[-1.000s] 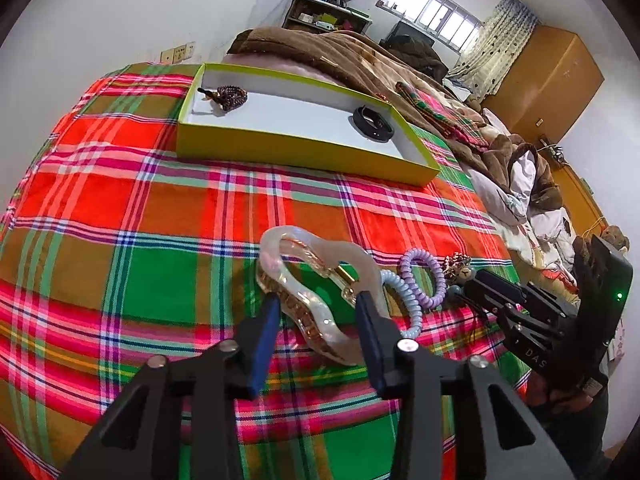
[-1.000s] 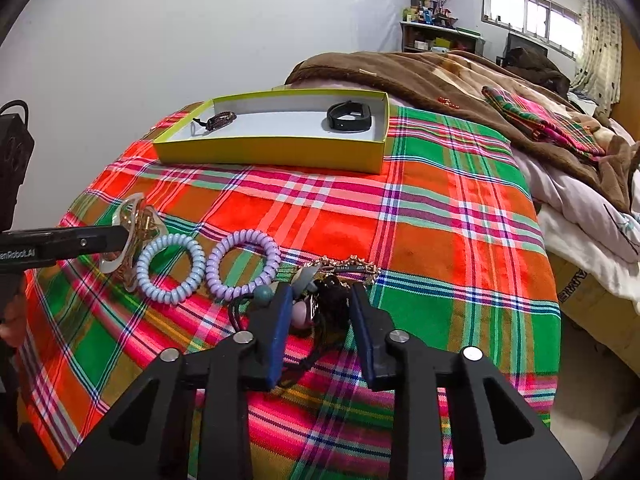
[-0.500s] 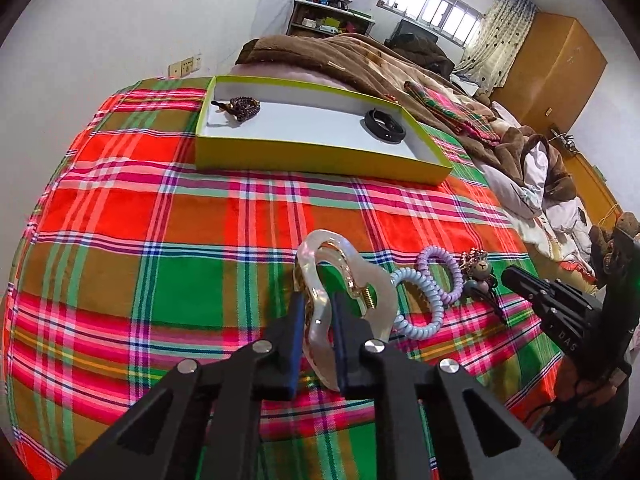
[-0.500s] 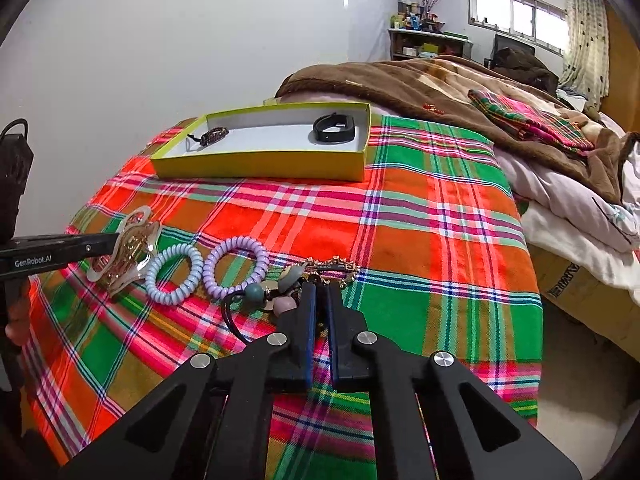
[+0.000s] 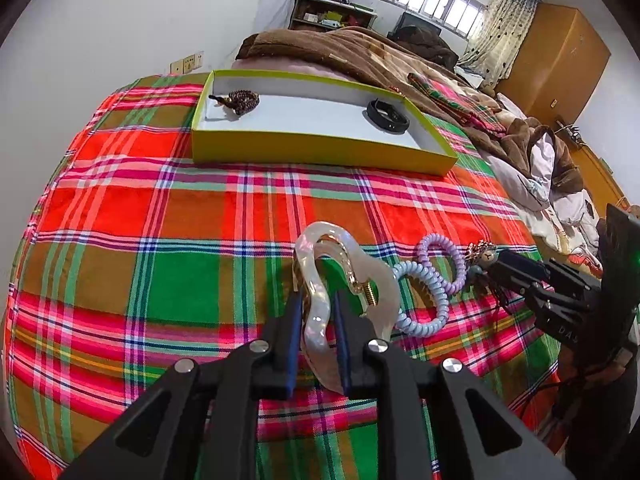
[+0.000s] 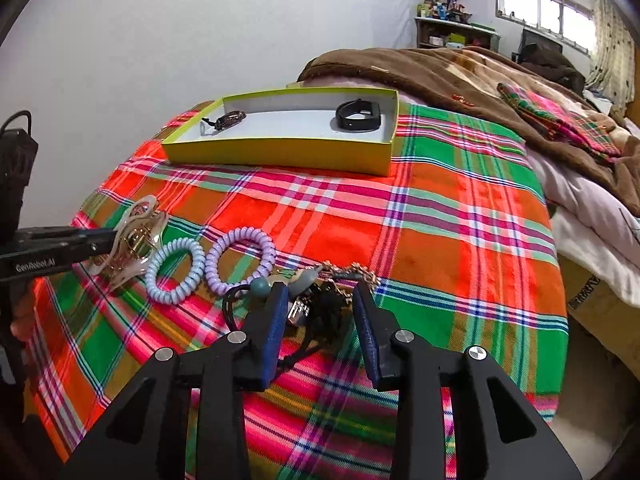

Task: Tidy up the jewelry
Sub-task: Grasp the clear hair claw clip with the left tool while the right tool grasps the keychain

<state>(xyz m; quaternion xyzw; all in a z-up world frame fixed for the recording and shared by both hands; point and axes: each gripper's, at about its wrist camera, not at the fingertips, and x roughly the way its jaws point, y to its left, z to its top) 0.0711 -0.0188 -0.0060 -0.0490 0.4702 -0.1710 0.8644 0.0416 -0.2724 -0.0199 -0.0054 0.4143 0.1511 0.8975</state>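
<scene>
My left gripper (image 5: pixel 317 298) is shut on a pearly white hair claw clip (image 5: pixel 352 264), tipped up on edge over the plaid bedspread; its jaws are opening slightly. My right gripper (image 6: pixel 320 288) stands open and is still opening. A tangle of black cord, beads and charms (image 6: pixel 320 310) lies between its fingers, not pressed. A gold chain (image 6: pixel 356 270) lies just beyond. A blue coil hair tie (image 6: pixel 175 272) and a purple one (image 6: pixel 240 256) lie between the two grippers. Farther back, the yellow-green box (image 5: pixel 320 152) holds a beaded bracelet (image 5: pixel 240 100) and a black band (image 5: pixel 388 114).
A brown blanket (image 5: pixel 360 52) is heaped behind the box. The bed's edge drops off on the right, with a cardboard carton (image 6: pixel 592 300) on the floor. A white wall runs along the bed's left side. A wooden wardrobe (image 5: pixel 552 52) stands far right.
The left gripper closed on the hair clip and tipped it up on edge. The right gripper shut over the bead tangle, then opened wide again; the tangle stays on the bedspread.
</scene>
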